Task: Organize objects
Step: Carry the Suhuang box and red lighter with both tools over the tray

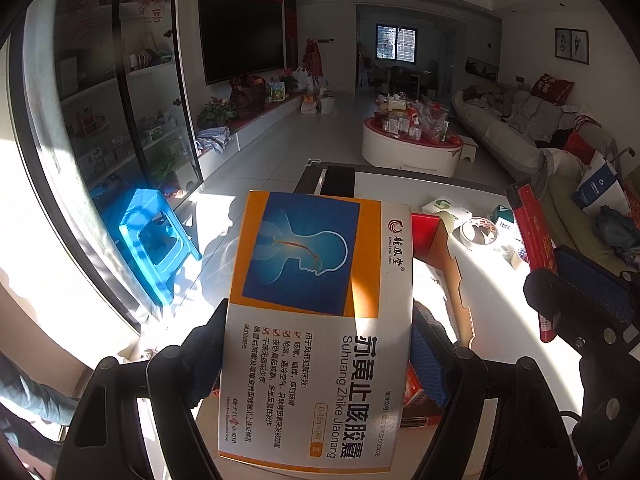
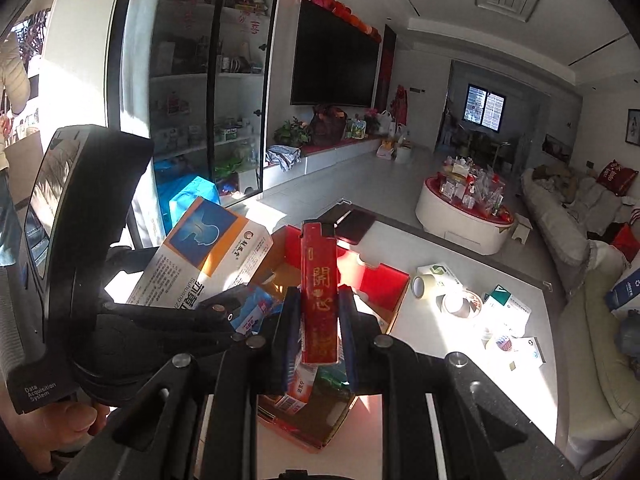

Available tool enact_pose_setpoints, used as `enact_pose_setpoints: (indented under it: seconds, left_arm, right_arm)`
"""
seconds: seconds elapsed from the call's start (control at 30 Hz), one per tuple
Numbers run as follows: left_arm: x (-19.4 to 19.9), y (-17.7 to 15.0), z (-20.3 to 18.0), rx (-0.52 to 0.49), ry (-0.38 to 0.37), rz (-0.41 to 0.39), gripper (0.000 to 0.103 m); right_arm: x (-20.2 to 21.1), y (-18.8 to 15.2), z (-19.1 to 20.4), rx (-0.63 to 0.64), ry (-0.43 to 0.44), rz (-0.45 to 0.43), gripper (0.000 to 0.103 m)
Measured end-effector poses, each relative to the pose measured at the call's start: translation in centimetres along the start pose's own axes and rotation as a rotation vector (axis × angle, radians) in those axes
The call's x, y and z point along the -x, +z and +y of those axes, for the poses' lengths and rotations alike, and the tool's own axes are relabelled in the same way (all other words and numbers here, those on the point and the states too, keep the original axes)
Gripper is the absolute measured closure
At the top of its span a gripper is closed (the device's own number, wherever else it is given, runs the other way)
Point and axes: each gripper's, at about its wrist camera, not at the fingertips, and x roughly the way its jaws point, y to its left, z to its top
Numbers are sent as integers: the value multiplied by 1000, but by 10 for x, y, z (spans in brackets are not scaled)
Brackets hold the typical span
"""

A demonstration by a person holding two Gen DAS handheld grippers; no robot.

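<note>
My left gripper (image 1: 320,344) is shut on a wide orange, blue and white medicine box (image 1: 312,248), its pads pressing the box's two long edges. The same box (image 2: 208,256) shows at the left of the right wrist view. My right gripper (image 2: 319,320) is shut on a slim red lighter (image 2: 319,280) with gold characters, standing upright between the blue pads. Both grippers hover over an open cardboard box (image 2: 384,288) with a red lining, which holds several small packets. It rests on a white table (image 2: 460,368).
Two tape rolls (image 2: 422,286) (image 2: 460,304) and small medicine boxes (image 2: 506,304) lie on the table right of the cardboard box. A blue stool (image 1: 152,240) stands on the floor at left, a sofa (image 1: 520,132) at right, and a round coffee table (image 1: 412,148) beyond.
</note>
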Motion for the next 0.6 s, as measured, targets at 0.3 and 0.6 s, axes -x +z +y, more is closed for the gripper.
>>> enact_pose_setpoints:
  seconds: [0.3,0.6]
  left_arm:
    - [-7,-5,8,19,-4,15,19]
    - [-12,-7,10,25,-17,26,19]
  right_arm:
    - [-12,1,2,-13,-9,26,85]
    - [-16,1,5,-16,-6,32,85]
